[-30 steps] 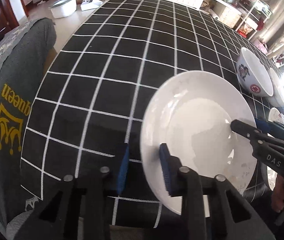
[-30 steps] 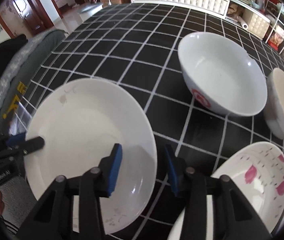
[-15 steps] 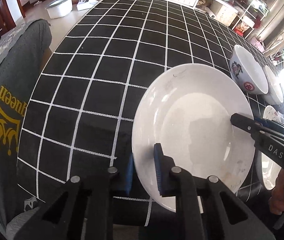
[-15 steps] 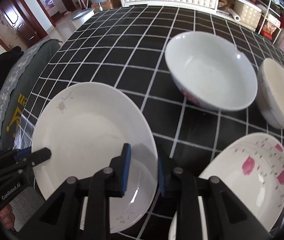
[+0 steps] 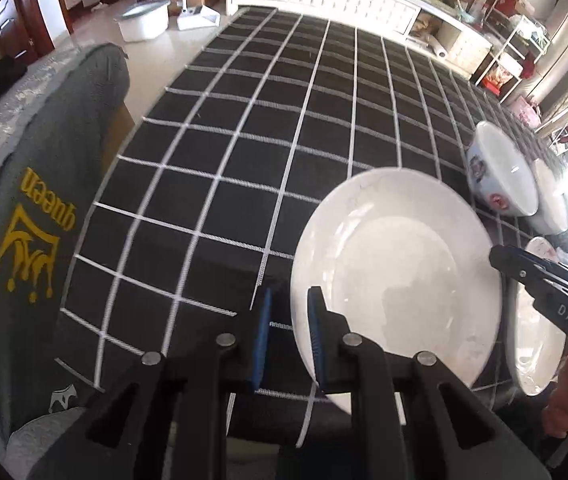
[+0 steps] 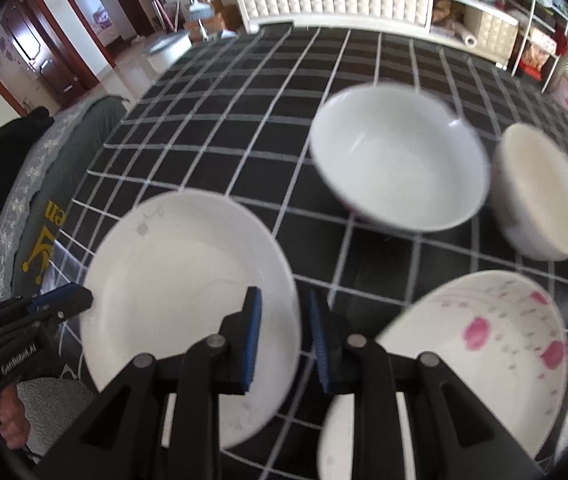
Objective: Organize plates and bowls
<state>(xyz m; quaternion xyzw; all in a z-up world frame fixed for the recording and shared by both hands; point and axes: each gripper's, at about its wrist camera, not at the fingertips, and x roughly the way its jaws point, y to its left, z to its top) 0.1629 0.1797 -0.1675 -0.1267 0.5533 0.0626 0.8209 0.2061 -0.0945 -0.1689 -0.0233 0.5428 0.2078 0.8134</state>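
Left wrist view: my left claw (image 5: 288,340) pinches the near left rim of the plain white plate (image 5: 396,276), one blue pad under the rim and the other on its upper face. Its jaws have just been closing onto that rim. The plate tilts slightly above the black worktop (image 5: 284,128) with its white grid lines. My right claw (image 5: 502,258) enters from the right edge and meets the plate's right rim; its tips are hard to separate here. Beyond the plate, at the right, a patterned bowl (image 5: 500,176) stands on the worktop, with a second bowl (image 5: 550,200) just behind it, washed out by glare. A grey cushion with yellow lettering (image 5: 39,240) lies beside the worktop's left edge.

Right wrist view: my right claw (image 6: 286,338) straddles the right rim of the plain white plate (image 6: 179,288), the left pad over the plate's face and the right pad outside its edge. Its jaws have just been closing on that rim, and they now grip it. My left claw (image 6: 83,300) holds the opposite rim at the far left. A pink-flowered plate (image 6: 484,344) lies just right of my claw. Behind it stand a large white bowl (image 6: 400,160) and a smaller cream bowl (image 6: 540,196), close together; the view is slightly blurred.
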